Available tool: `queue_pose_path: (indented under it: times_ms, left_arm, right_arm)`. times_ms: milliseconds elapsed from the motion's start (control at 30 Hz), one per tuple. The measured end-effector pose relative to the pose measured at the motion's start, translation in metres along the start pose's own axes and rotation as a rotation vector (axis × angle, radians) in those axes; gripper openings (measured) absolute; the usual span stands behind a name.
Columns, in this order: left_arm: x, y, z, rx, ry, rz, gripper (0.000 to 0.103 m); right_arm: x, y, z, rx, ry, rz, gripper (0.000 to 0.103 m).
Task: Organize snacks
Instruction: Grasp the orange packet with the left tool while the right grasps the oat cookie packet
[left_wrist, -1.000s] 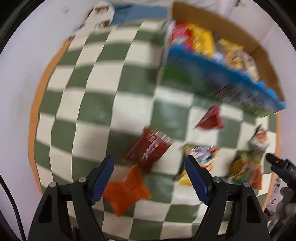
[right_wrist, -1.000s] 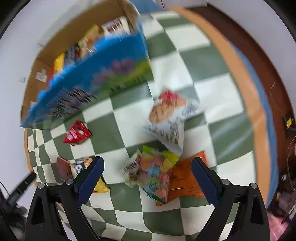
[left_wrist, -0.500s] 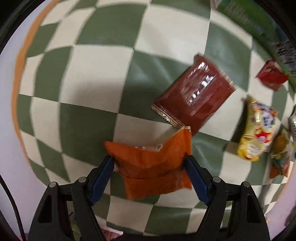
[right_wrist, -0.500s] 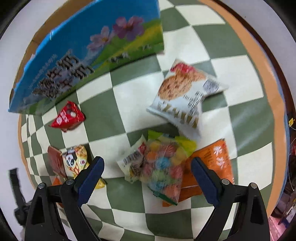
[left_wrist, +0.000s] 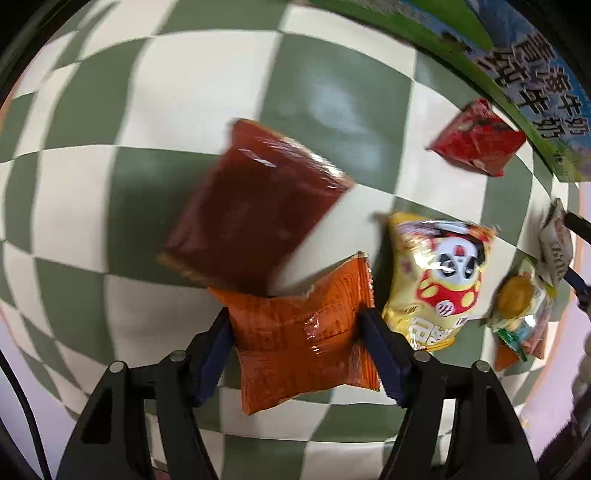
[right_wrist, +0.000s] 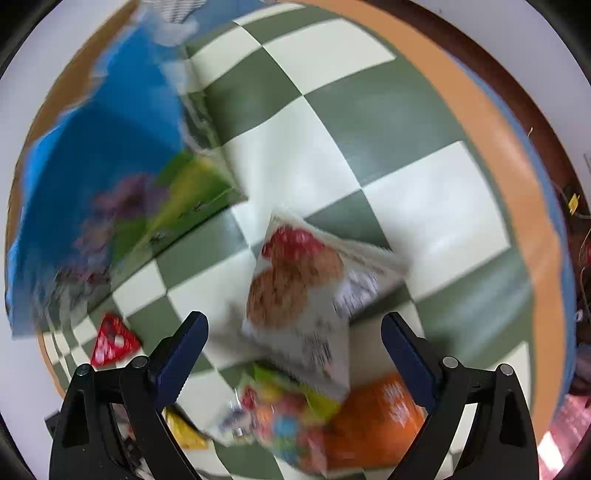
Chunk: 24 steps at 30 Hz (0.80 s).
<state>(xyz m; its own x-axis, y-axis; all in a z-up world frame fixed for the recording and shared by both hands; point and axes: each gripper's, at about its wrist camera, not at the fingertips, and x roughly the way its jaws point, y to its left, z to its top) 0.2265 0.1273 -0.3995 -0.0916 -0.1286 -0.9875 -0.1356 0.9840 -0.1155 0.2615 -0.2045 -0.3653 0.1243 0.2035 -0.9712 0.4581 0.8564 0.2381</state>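
My left gripper (left_wrist: 297, 332) is shut on an orange snack packet (left_wrist: 303, 332), pinched between both blue pads. A dark red packet (left_wrist: 255, 214) lies just beyond it, its near edge over the orange one. A yellow panda packet (left_wrist: 439, 280) lies to the right, and a small red packet (left_wrist: 476, 142) sits by the blue and green carton (left_wrist: 517, 74). My right gripper (right_wrist: 293, 339) is open and empty above a white cookie packet (right_wrist: 306, 295). A colourful candy bag (right_wrist: 284, 428) and another orange packet (right_wrist: 376, 421) lie below it.
The snacks lie on a green and cream checkered cloth (right_wrist: 332, 122) with an orange border (right_wrist: 517, 184). The carton (right_wrist: 92, 166) stands at the left in the right wrist view, with a small red packet (right_wrist: 112, 339) near its foot.
My left gripper has dropped to the orange packet and closed on it. My right gripper has moved forward over the white cookie packet and stays open.
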Motion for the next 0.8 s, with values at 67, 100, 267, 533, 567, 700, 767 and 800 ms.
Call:
queue_pose_path:
  times_ms: [67,100,267,533,567,700,767,800]
  left_arm:
    - [0.004,0.000,0.001,0.005,0.019,-0.009,0.072]
    - [0.006,0.001,0.001,0.002,0.032,-0.022,0.072]
    - [0.018,0.021,0.007,-0.057,0.098,-0.100,0.073]
    - [-0.006,-0.006,0.002,0.201,0.011,0.026,0.073]
    - [-0.011,-0.010,0.000,0.243,0.000,0.033,0.073]
    - [-0.026,-0.038,-0.014,0.454,-0.050,0.137,0.073]
    - [-0.028,-0.058,-0.022,0.581,-0.079,0.226,0.073]
    - [-0.026,-0.066,-0.023,0.627,-0.083,0.250,0.073]
  right_arm:
    - [0.008,0.004,0.005,-0.027,-0.002,-0.035,0.065]
    - [0.011,0.006,0.006,-0.052,-0.004,-0.059,0.063]
    - [0.012,0.026,-0.009,-0.271,0.036,-0.082,0.059]
    - [0.024,0.036,-0.018,-0.366,0.129,-0.091,0.079]
    - [0.025,0.036,-0.019,-0.367,0.132,-0.093,0.080]
    - [0.031,0.046,-0.023,-0.385,0.150,-0.106,0.083]
    - [0.033,0.050,-0.024,-0.390,0.155,-0.118,0.085]
    - [0.033,0.052,-0.029,-0.391,0.156,-0.120,0.085]
